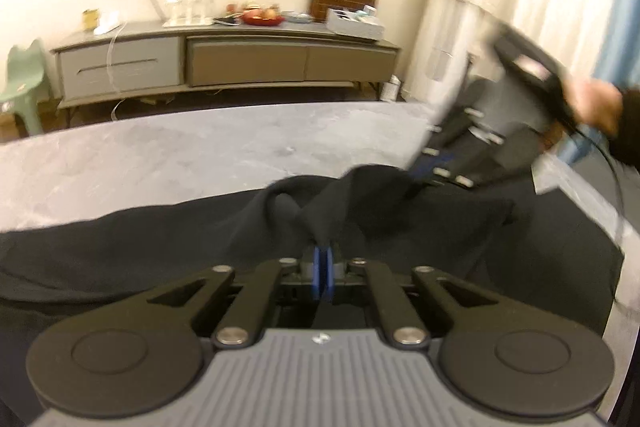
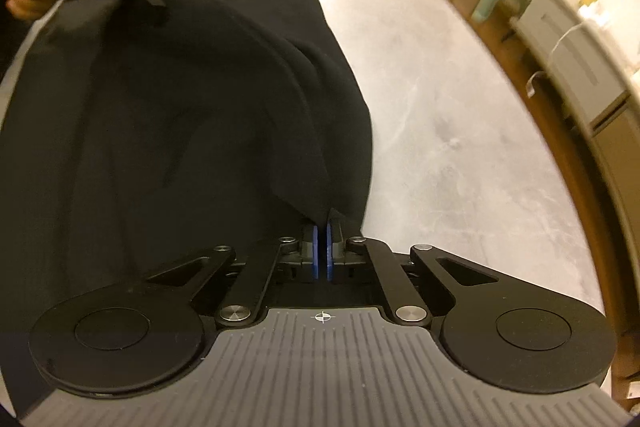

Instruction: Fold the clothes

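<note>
Across the lower half of the left wrist frame, a black garment (image 1: pixel 160 251) lies rumpled on the grey marbled table (image 1: pixel 160 155). Left gripper (image 1: pixel 323 267) pinches a raised fold; right gripper (image 2: pixel 322 247) clamps the cloth's edge. Bare tabletop stretches toward the frame's upper left, with a sideboard (image 1: pixel 224 59) beyond.

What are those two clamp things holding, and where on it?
Both pinch the same black garment lying on the grey table. The left gripper clamps a raised fold of it; the right gripper clamps its edge nearest the bare tabletop.
</note>
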Action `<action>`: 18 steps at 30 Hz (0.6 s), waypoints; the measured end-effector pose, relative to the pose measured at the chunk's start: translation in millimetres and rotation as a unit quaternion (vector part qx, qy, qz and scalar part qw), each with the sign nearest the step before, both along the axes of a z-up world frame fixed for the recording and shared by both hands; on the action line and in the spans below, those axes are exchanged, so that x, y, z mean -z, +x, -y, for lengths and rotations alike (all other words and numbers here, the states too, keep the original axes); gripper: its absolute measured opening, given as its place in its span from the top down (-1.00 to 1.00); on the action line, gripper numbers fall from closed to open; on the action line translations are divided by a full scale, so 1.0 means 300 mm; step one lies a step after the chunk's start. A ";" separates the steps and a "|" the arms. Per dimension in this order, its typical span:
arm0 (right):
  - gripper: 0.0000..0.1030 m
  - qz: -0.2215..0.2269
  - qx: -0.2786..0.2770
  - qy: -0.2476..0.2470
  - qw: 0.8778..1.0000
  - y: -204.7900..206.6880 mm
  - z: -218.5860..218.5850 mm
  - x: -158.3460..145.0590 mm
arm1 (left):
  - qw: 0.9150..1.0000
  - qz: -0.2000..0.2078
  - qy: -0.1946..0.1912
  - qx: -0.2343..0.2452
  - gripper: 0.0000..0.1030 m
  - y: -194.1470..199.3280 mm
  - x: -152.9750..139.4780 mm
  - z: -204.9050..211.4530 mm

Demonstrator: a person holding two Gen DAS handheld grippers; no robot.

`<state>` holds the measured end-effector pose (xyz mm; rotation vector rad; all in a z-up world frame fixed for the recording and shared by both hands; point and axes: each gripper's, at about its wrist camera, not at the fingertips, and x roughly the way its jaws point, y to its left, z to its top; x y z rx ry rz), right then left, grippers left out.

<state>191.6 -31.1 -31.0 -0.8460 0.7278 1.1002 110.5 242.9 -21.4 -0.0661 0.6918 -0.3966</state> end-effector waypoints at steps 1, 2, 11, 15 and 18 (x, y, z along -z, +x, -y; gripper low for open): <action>0.99 0.020 0.005 0.006 1.000 -0.039 0.014 -0.005 | 1.000 -0.003 -0.016 -0.010 0.53 -0.002 -0.009 -0.012; 0.99 0.043 0.009 0.012 0.999 -0.103 0.035 -0.009 | 0.999 -0.008 -0.037 -0.020 0.22 -0.003 -0.017 -0.026; 0.99 0.241 0.059 -0.005 0.969 -0.614 0.075 0.128 | 0.962 -0.130 -0.231 -0.065 -0.66 0.045 0.029 -0.070; 1.00 0.318 0.062 -0.043 0.945 -0.722 0.046 0.216 | 0.962 -0.164 -0.209 -0.061 -0.66 0.062 0.054 -0.009; 1.00 0.301 0.096 -0.032 0.948 -0.742 0.051 0.235 | 0.965 -0.173 -0.190 -0.058 -0.65 0.076 0.069 0.021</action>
